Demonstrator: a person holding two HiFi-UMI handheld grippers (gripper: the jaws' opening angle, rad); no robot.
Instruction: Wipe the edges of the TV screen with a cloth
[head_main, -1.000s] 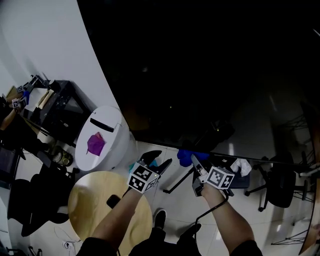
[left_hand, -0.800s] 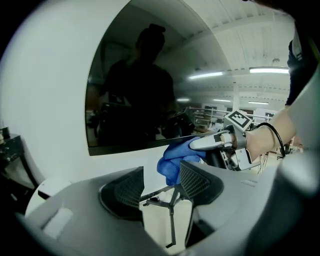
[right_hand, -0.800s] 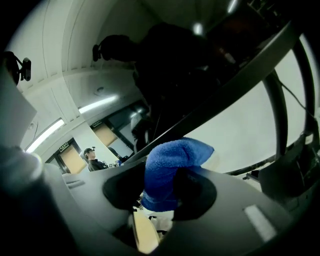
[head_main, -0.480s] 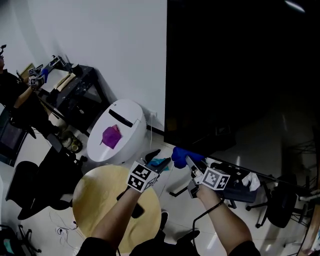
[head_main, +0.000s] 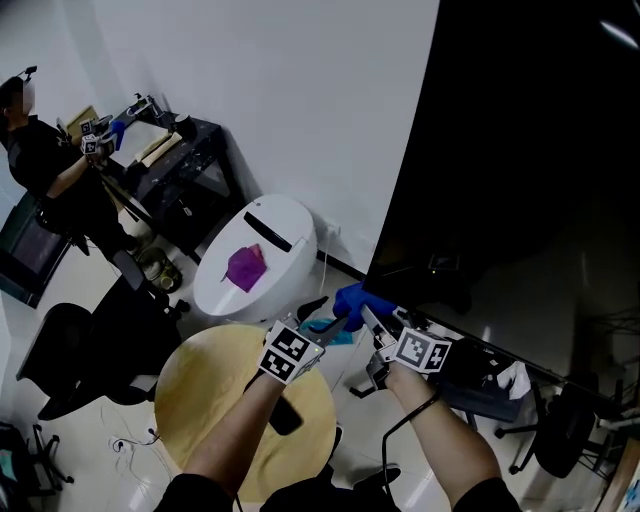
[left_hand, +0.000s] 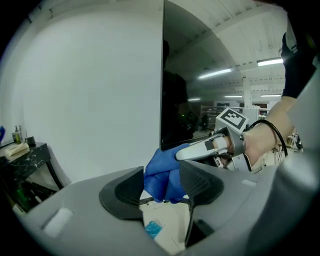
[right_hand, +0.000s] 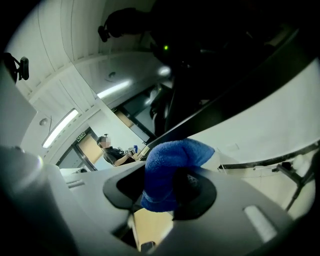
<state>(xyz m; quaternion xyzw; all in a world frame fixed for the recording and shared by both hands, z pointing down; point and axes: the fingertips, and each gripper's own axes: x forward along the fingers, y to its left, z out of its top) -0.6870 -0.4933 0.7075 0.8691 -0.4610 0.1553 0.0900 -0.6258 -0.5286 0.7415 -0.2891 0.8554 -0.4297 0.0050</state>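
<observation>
Reaching forward side by side, right gripper (head_main: 366, 313) jaws pinch the blue cloth (head_main: 352, 298); left gripper (head_main: 328, 315) jaws stand apart.

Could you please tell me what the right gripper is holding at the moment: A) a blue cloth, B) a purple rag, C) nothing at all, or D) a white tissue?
A: the right gripper view shows the jaws of the right gripper closed on a bunched blue cloth, and the head view shows that cloth near the lower corner of the TV.
</observation>
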